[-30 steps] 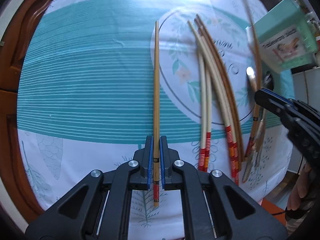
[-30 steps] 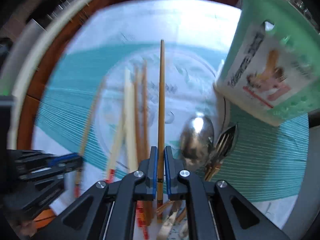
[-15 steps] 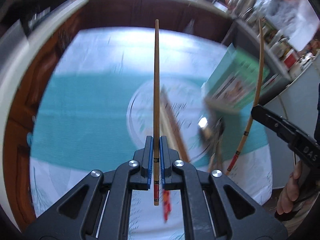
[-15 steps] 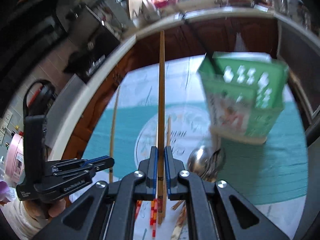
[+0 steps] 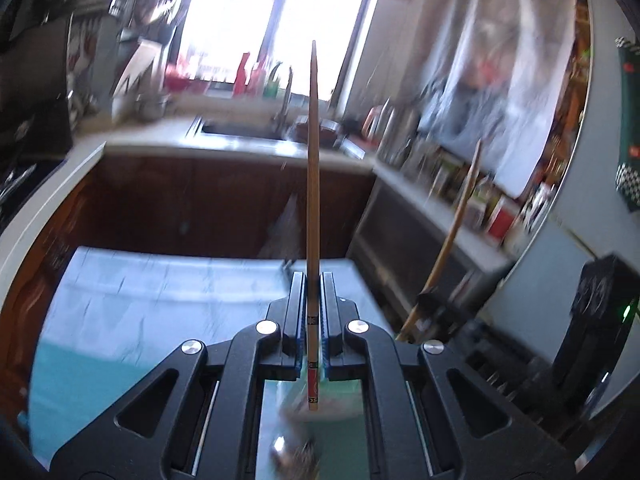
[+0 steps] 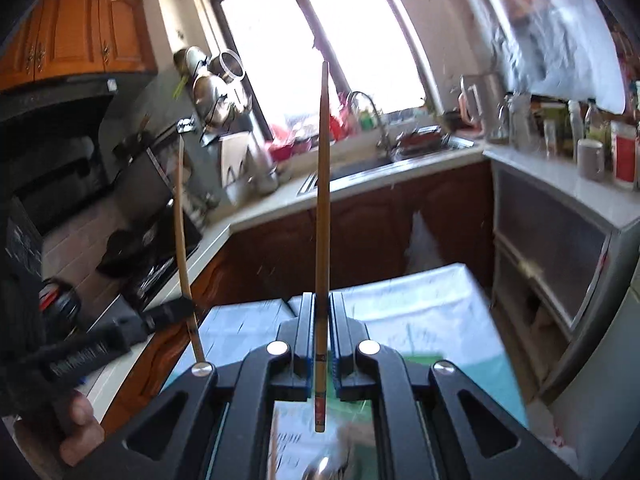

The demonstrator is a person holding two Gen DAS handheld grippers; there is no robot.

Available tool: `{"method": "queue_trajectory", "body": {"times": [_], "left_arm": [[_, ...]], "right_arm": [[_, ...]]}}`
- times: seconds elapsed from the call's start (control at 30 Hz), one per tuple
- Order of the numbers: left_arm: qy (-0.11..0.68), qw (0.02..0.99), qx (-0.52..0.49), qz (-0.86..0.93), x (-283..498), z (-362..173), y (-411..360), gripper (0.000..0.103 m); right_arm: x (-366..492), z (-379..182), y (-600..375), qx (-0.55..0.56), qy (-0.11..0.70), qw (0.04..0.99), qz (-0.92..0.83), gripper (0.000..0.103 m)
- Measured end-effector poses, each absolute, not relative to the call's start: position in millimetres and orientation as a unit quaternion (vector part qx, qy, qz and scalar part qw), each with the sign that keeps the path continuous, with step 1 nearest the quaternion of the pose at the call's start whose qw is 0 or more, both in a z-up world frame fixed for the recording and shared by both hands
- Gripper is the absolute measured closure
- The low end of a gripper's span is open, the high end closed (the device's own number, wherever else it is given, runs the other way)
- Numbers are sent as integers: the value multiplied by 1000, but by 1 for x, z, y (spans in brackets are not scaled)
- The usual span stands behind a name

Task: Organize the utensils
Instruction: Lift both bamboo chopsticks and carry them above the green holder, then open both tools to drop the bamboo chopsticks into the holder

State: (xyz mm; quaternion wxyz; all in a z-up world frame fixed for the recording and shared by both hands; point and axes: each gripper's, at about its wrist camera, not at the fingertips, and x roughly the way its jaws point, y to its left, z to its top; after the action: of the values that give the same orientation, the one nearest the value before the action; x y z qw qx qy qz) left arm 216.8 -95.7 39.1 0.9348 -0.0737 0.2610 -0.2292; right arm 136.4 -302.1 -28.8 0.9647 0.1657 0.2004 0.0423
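My left gripper (image 5: 312, 280) is shut on a brown chopstick (image 5: 312, 184) that points up and forward, tip toward the window. My right gripper (image 6: 321, 300) is shut on another brown chopstick (image 6: 322, 208), also pointing up. Each view shows the other gripper with its chopstick: the right one (image 5: 430, 304) with chopstick (image 5: 460, 220) in the left wrist view, the left one (image 6: 176, 310) with chopstick (image 6: 182, 240) in the right wrist view. The green utensil holder shows as a blurred edge (image 5: 340, 408) under my left jaws. A spoon (image 6: 324, 468) lies below my right jaws.
The table with the white and teal cloth (image 5: 140, 300) lies below both grippers (image 6: 420, 312). Beyond it stand dark wood cabinets (image 5: 192, 204), a sink counter (image 6: 392, 160) under the window and a shelf of jars (image 6: 600, 156) at right.
Both grippers have tilted up from the table, each keeping its chopstick. The views swung from the cloth and loose chopsticks to the kitchen counter and window.
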Motion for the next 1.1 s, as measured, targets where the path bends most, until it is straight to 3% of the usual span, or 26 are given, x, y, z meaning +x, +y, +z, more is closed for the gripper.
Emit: {"method": "queue_trajectory", "body": {"times": [0.2, 0.43, 0.7, 1.1], "left_arm": [[243, 940, -87, -222, 243, 21, -132, 99], [260, 936, -92, -218, 261, -44, -142, 99], [254, 939, -89, -216, 256, -87, -144, 99], [356, 905, -86, -218, 224, -115, -125, 98]], "right_arm": [[168, -52, -311, 145, 197, 969, 30, 97], [182, -79, -316, 131, 214, 966, 57, 97], [184, -98, -294, 34, 229, 969, 89, 96], [169, -106, -286, 11, 290, 951, 106, 96]]}}
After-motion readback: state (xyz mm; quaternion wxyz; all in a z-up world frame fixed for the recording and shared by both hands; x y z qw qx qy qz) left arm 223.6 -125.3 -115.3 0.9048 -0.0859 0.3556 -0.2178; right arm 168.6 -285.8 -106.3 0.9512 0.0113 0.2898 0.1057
